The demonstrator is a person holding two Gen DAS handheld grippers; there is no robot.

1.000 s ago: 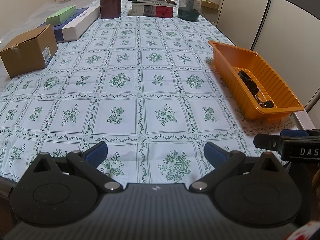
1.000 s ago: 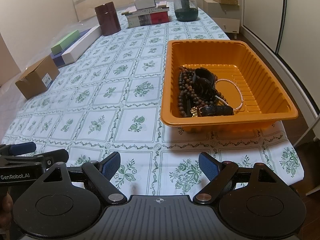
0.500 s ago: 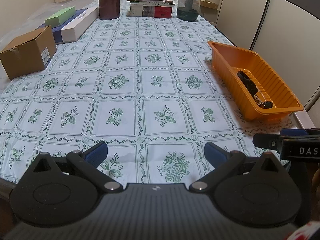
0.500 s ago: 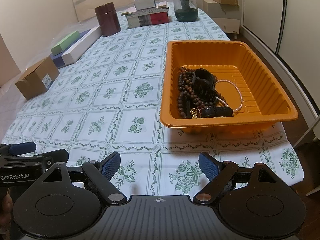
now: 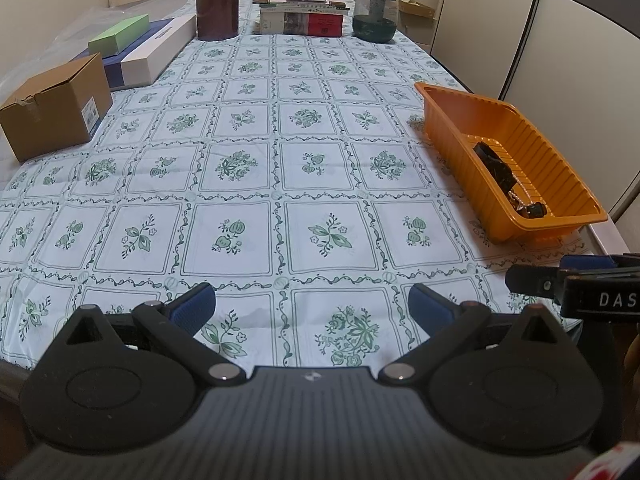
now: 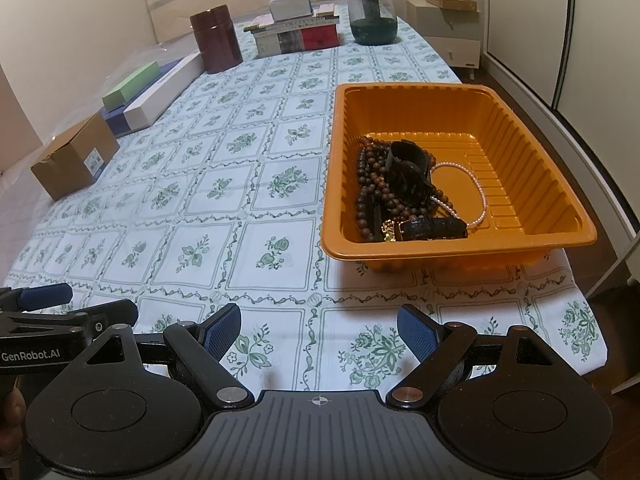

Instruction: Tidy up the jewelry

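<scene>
Both our left tongs (image 5: 312,304) and right tongs (image 6: 319,328) hang released, barely shifted from a second ago; beads (image 6: 366,184), watches and pearl strand lie heaped in the orange tray (image 6: 568,184), frame right.

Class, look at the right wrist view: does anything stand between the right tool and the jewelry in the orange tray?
Only the orange tray's near wall; otherwise bare tablecloth separates the open right tool from the jewelry.

Table with green floral cloth (image 6: 248,216), orange tray (image 6: 568,236), cardboard box (image 6: 72,160), brown canister (image 6: 218,38), stacked books (image 6: 296,36), glass jar (image 6: 372,16)
</scene>
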